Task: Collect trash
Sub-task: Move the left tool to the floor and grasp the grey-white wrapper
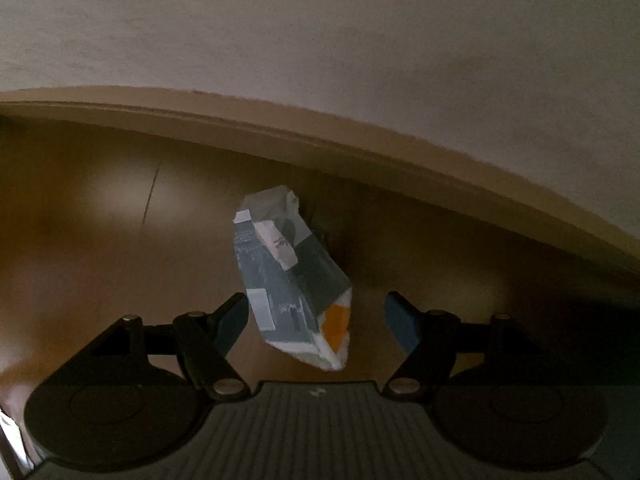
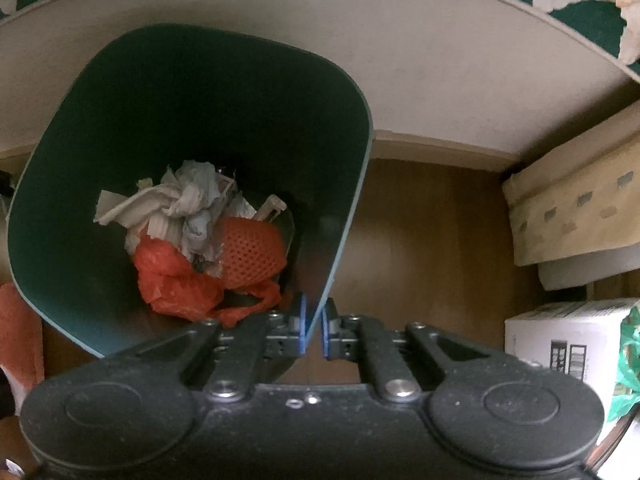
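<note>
In the left wrist view a crumpled grey, white and orange carton (image 1: 290,276) lies on the brown wooden floor (image 1: 100,240) by the wall. My left gripper (image 1: 316,320) is open, its blue-padded fingers on either side of the carton's near end, not touching it. In the right wrist view my right gripper (image 2: 314,330) is shut on the near rim of a dark green trash bin (image 2: 352,168). The bin is tilted and holds crumpled paper (image 2: 192,200), an orange mesh piece (image 2: 252,252) and an orange plastic bag (image 2: 176,280).
A pale baseboard (image 1: 360,156) and a white wall (image 1: 320,40) run behind the carton. To the right of the bin are a beige patterned cloth (image 2: 572,208), a white box (image 2: 568,336) and a green plastic bag (image 2: 628,360). An orange cloth (image 2: 20,332) lies at far left.
</note>
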`<move>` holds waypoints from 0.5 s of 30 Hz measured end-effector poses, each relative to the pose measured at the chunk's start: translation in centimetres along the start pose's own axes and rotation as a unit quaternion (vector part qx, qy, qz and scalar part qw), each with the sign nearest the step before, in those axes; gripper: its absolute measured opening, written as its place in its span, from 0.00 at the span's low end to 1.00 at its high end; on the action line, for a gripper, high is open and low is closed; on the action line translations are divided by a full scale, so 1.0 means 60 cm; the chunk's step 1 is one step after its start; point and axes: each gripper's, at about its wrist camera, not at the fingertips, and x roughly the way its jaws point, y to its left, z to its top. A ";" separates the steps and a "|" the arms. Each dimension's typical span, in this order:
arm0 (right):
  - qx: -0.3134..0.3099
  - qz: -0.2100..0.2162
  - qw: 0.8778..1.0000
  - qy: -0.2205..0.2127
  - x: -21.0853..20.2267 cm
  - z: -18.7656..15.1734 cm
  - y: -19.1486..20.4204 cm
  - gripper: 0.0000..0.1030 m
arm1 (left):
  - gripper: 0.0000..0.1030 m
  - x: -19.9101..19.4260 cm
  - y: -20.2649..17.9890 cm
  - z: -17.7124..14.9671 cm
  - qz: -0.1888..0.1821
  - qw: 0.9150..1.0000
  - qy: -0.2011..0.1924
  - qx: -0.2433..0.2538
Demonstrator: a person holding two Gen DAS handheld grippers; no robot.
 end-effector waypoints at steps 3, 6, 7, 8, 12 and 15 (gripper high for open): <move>-0.002 -0.002 1.000 0.007 0.008 -0.001 -0.001 0.07 | 0.71 0.030 -0.006 0.003 0.009 1.000 0.009 0.002; -0.002 -0.002 1.000 0.009 0.011 -0.002 0.003 0.07 | 0.52 0.050 -0.006 0.002 0.010 1.000 0.021 0.000; -0.002 -0.002 1.000 0.009 0.011 -0.002 0.004 0.07 | 0.32 0.054 -0.006 0.001 0.008 1.000 0.026 0.001; -0.004 -0.002 1.000 0.008 0.010 -0.002 0.005 0.07 | 0.24 0.058 -0.007 0.000 0.013 0.999 0.029 0.003; -0.006 -0.005 1.000 0.004 0.009 -0.004 0.004 0.07 | 0.10 0.046 -0.007 -0.007 0.020 1.000 0.018 0.007; -0.004 -0.005 1.000 0.001 0.007 -0.005 0.004 0.07 | 0.08 0.030 -0.003 -0.017 0.026 0.999 0.020 -0.002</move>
